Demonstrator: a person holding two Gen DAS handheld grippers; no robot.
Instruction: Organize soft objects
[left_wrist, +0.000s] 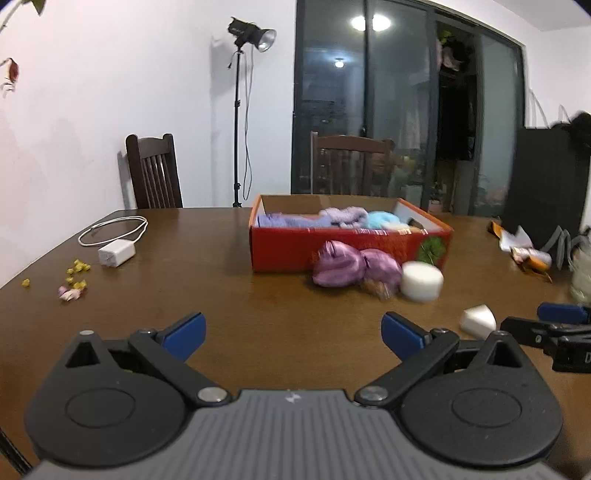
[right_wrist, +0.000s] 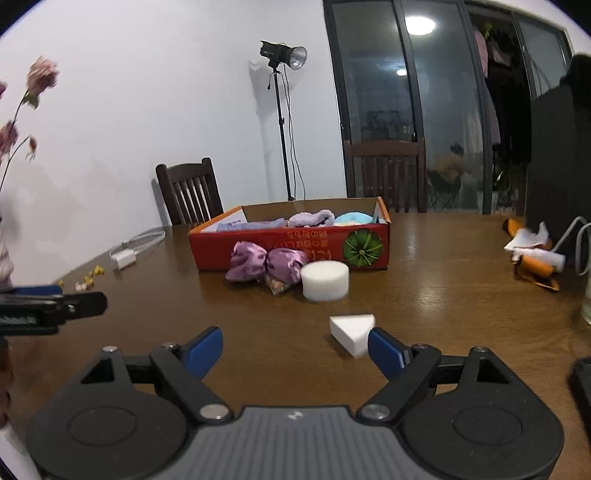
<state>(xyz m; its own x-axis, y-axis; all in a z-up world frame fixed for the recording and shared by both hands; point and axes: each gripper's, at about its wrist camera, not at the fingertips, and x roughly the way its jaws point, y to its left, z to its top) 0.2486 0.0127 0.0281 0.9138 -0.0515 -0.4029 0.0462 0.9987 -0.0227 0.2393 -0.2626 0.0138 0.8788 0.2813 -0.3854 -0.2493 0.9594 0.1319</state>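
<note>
Left gripper (left_wrist: 293, 334): released, jaws spread wide, nothing between them; it hangs above bare wood on the near side of the table (left_wrist: 258, 325).
Right gripper (right_wrist: 295, 349): released and empty; the white wedge sponge (right_wrist: 351, 330) lies just beyond it, beside the right fingertip. Whether they touch cannot be told.
Box (left_wrist: 349, 242): red, open-topped, at the far centre; it already holds purple and blue soft items, so it is judged the collection point.
Loose items: purple satin pouch (left_wrist: 354, 267) and round white sponge (left_wrist: 421, 282) rest against or just beside the box's near wall.
Likely reason for posture: both tools open, ready for a pick-up.
Open room: bare wood between grippers and box.
Edges: charger with cable (left_wrist: 114, 240) far left; wrappers (right_wrist: 533, 254) far right, well apart.
</note>
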